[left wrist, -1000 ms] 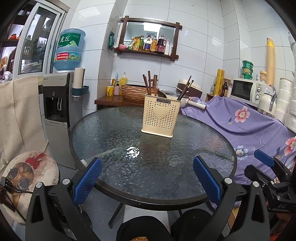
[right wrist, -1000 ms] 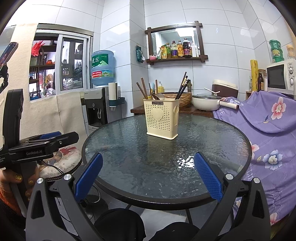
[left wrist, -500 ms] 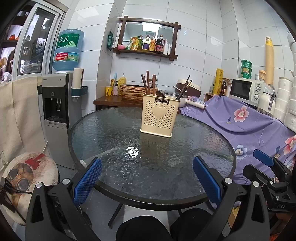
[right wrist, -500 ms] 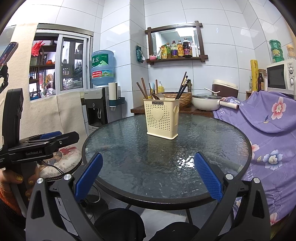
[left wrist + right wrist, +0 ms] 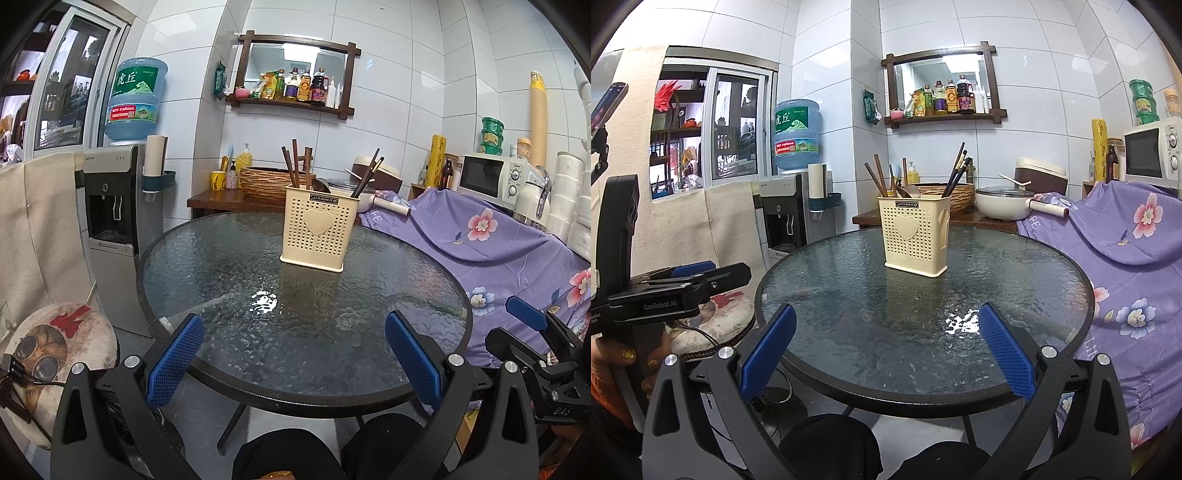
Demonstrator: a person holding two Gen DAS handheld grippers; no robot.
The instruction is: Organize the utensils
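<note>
A cream plastic utensil holder [image 5: 318, 229] stands upright on the far half of a round glass table [image 5: 207, 280], toward the wall. Its walls are punched with rows of small holes, a raised heart sits on the front, and a dark label runs along the top rim. Brown chopsticks [image 5: 294, 162] stick up from its left compartment, darker chopsticks [image 5: 957, 173] lean out of the right one, and a spoon bowl [image 5: 320, 184] shows just above the rim between them. The rest of the tabletop is bare, with a glare spot near the middle. The left gripper [image 5: 293, 360] hangs at the near edge of the table, its blue pads wide apart and holding nothing. The right gripper [image 5: 886, 356] is beside it, likewise spread and empty
</note>
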